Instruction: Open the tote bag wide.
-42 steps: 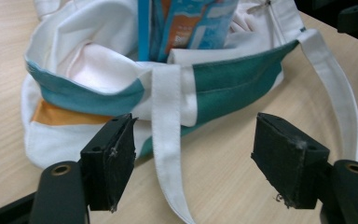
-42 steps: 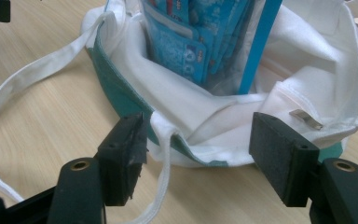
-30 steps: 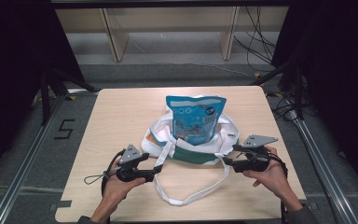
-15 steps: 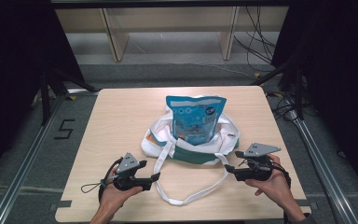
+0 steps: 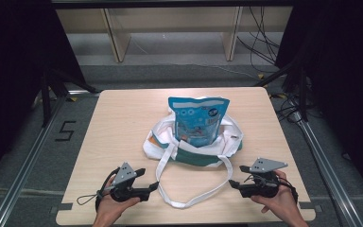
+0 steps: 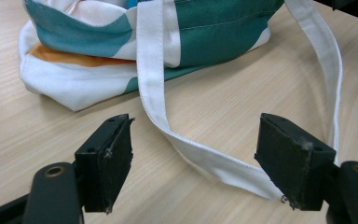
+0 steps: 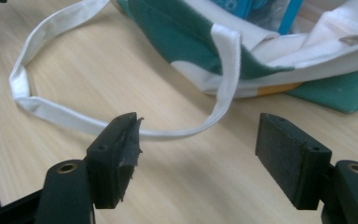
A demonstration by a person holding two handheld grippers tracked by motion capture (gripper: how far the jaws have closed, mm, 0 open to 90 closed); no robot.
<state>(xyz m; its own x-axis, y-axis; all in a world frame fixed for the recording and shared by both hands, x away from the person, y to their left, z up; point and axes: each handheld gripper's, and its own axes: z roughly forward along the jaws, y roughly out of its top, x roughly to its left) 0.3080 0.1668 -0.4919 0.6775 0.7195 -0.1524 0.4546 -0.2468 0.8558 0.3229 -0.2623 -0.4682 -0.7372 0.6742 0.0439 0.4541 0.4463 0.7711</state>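
Observation:
A white, teal and orange tote bag [image 5: 194,152] lies slumped mid-table with a blue snack pouch [image 5: 196,118] standing in its mouth. Its long white strap [image 5: 189,202] loops toward the front edge. My left gripper [image 5: 149,178] rests low at the front left, open, and the strap [image 6: 205,156] crosses the table just beyond its jaws [image 6: 193,158]. My right gripper [image 5: 237,176] sits at the front right, open. Its jaws [image 7: 198,154] have just been opening, with nothing pressed between them. The strap [image 7: 51,116] and bag [image 7: 168,28] lie ahead of it.
The wooden table [image 5: 123,118] has bare room to the left, right and behind the bag. Its front edge runs just behind both hands. Dark floor, metal rails and a shelf frame [image 5: 118,38] surround the table.
Both hands have drawn back from the bag toward the front edge and sunk slightly. The strap loop lies on the table between them. The right jaws stand wider.

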